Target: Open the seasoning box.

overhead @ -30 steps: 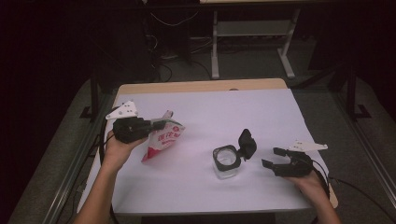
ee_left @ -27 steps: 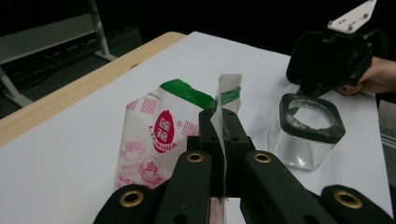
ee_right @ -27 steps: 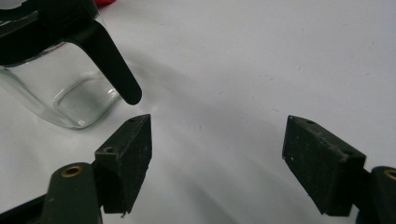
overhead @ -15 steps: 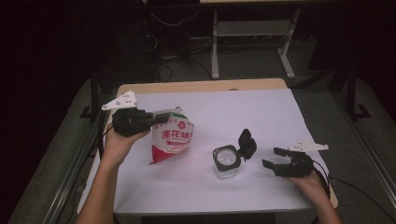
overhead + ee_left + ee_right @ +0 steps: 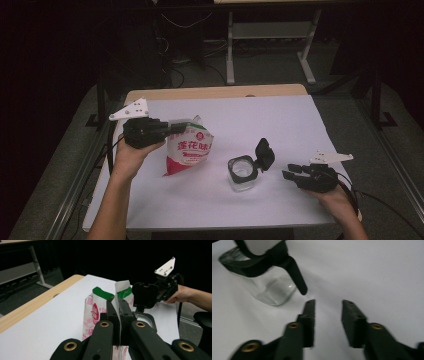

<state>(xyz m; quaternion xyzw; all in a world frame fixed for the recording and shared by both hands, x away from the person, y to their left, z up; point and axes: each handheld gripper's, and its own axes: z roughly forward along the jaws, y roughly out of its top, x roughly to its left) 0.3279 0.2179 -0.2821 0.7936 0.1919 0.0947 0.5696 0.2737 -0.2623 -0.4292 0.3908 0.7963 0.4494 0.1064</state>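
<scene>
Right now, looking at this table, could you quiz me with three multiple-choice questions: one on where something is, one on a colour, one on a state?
1. Where does the glass jar stand?
A. Between the bag and the right gripper
B. Left of the bag
C. On the floor

2. What colour is the band along the top of the bag?
A. Blue
B. Green
C. Yellow

3. How is the jar's black lid?
A. Shut tight
B. Lying apart on the table
C. Flipped open, still hinged to the jar

Answers: 1 A, the high view shows the jar with the bag on one side and the right gripper on the other. 2 B, the left gripper view shows green by the jaws of the left gripper. 3 C, the lid stands up beside the open mouth.
</scene>
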